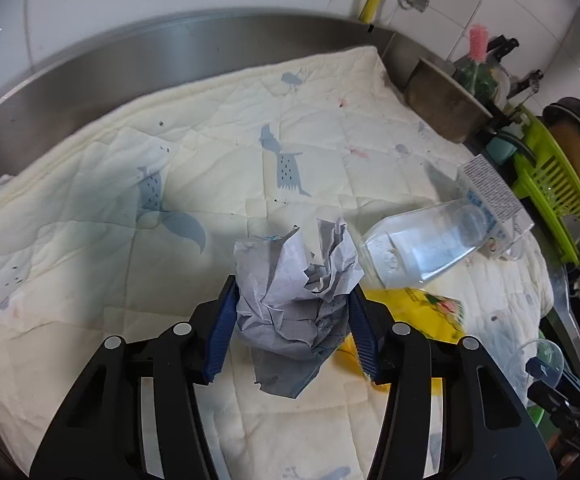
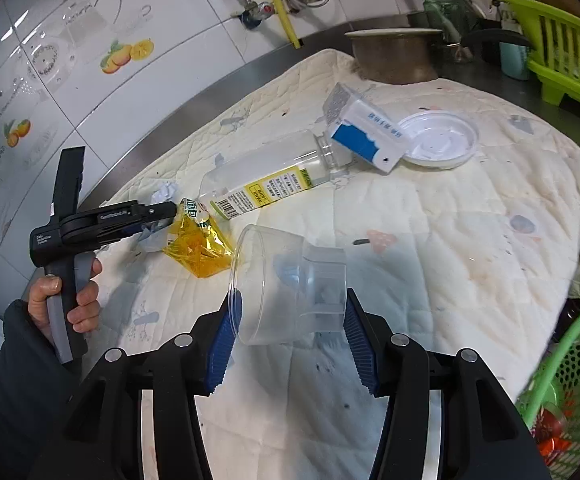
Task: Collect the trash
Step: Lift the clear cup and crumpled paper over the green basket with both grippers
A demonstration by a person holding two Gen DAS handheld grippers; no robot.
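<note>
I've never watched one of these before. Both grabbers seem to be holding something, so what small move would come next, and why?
Probably swing the right gripper toward the green basket at lower right and drop the clear cup in. Its pads already pinch the cup, and the basket already holds some trash. The left gripper is clamped on the crumpled paper and could follow.

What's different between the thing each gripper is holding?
The left gripper holds a crumpled grey-white paper ball, opaque and creased. The right gripper holds a clear plastic cup, see-through, smooth, tipped on its side. Both are clamped between blue pads above the quilted cream cloth.
</note>
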